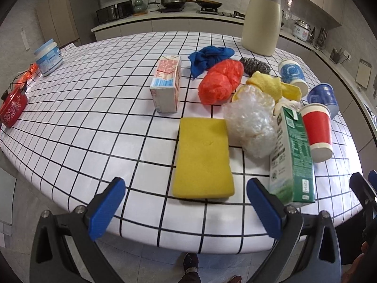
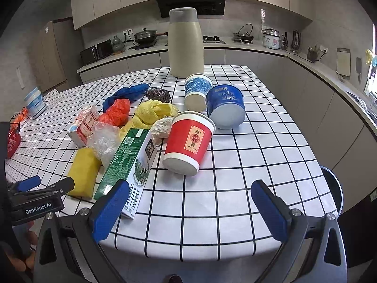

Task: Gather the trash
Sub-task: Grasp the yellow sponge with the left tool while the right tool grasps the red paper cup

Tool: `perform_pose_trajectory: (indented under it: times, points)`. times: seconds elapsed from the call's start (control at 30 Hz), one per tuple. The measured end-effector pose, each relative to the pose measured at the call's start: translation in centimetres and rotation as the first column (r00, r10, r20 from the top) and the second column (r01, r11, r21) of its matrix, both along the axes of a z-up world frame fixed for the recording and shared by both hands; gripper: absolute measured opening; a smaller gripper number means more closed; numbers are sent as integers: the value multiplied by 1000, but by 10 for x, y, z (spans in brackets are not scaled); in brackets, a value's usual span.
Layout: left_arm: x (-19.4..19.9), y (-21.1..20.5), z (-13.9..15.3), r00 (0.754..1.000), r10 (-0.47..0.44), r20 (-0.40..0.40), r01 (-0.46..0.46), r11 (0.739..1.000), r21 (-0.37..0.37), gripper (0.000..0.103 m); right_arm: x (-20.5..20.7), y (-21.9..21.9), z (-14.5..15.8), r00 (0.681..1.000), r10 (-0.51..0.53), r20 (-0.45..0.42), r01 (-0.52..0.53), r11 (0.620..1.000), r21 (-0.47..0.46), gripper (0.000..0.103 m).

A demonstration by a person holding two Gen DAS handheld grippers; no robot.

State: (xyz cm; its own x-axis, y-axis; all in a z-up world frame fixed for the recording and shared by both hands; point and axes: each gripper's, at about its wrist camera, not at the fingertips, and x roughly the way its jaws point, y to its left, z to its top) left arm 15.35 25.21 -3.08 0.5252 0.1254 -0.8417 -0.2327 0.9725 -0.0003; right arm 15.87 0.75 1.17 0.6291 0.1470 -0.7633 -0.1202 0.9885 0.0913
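Trash lies on the checked table (image 1: pixel 94 122): a green milk carton (image 1: pixel 293 160) (image 2: pixel 128 162), a red paper cup (image 1: pixel 318 132) (image 2: pixel 188 141) on its side, a blue tub (image 2: pixel 225 107), a blue-white cup (image 2: pixel 196 92), a red-white carton (image 1: pixel 167 87), a clear crumpled plastic bag (image 1: pixel 252 127), an orange bag (image 1: pixel 220 81) and a paper wad (image 2: pixel 162 127). My left gripper (image 1: pixel 186 208) is open at the table's near edge, before the yellow sponge (image 1: pixel 202 158). My right gripper (image 2: pixel 190 208) is open, its left finger beside the green carton.
A tall beige jug (image 2: pixel 186 44) stands at the far side. A blue cloth (image 1: pixel 209 57), yellow cloth (image 2: pixel 153 112) and steel scourer (image 2: pixel 157 94) lie among the trash. A red kettle (image 1: pixel 11 110) and a white jar (image 1: pixel 48 57) stand at the left. A dark bin (image 2: pixel 332 188) is right of the table.
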Motion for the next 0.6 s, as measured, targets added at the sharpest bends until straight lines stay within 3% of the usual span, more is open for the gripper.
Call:
perform_pose_trajectory:
  times: [0.3,0.5,0.6]
  points:
    - [22,-5,-21,998,-58,-38,58,998,-6,102,27,-4,-13,998,-53,-23,53,999,0,103]
    - [36,3,-35,995,-73,-64,69,996,-60,88,52,-1,-24,997,-71,-38,71,997,1,103]
    - [38,4,-36,996,-83,-43,81,995,-53,84,66,1,-31,996,-77,-51,77,997,9,103]
